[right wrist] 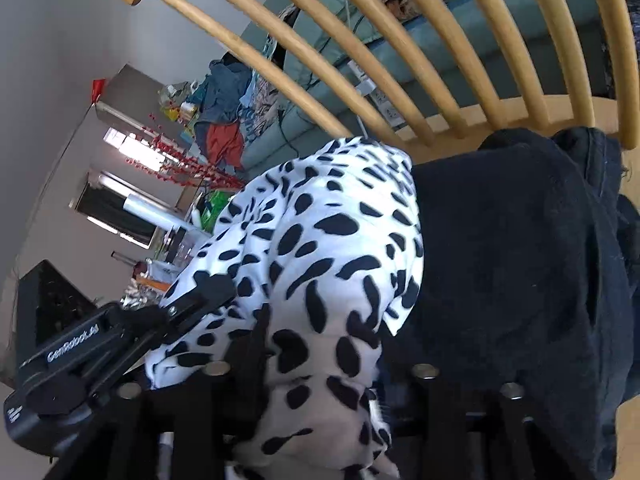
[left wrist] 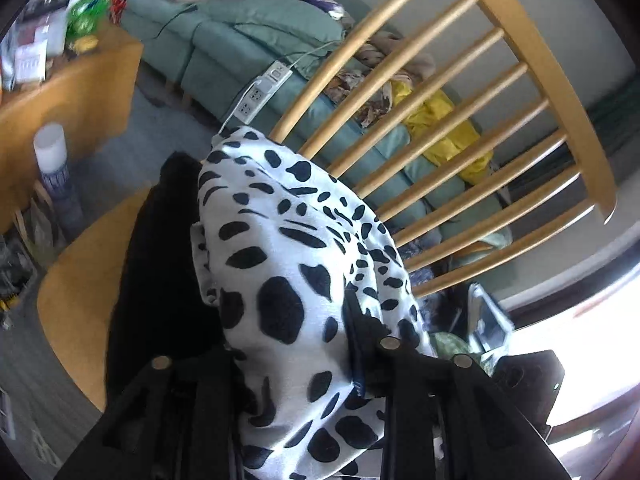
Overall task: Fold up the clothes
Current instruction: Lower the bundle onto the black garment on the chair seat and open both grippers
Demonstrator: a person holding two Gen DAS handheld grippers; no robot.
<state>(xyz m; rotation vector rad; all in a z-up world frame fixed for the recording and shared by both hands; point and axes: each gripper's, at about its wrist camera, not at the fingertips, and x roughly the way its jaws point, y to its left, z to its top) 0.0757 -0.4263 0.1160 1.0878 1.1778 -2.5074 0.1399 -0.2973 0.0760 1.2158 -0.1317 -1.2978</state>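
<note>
A white garment with black spots (left wrist: 280, 264) lies bunched on a wooden chair (left wrist: 520, 48), partly over a black garment (left wrist: 160, 264) spread on the seat. My left gripper (left wrist: 284, 320) is shut on a thick fold of the spotted garment. In the right wrist view the spotted garment (right wrist: 328, 248) runs between the fingers of my right gripper (right wrist: 320, 340), whose jaws stand apart and do not clamp it. The black garment (right wrist: 520, 260) lies to its right. The left gripper (right wrist: 204, 296) shows at the left, its finger on the spotted cloth.
The chair's spindle back (right wrist: 400, 60) stands close behind the clothes. Beyond it is a green sofa (left wrist: 240, 32) piled with clothes, a yellow cloth (left wrist: 448, 128) and a power strip (left wrist: 264, 88). A cluttered wooden table (left wrist: 80, 92) and a white-capped can (left wrist: 52, 152) stand to the left.
</note>
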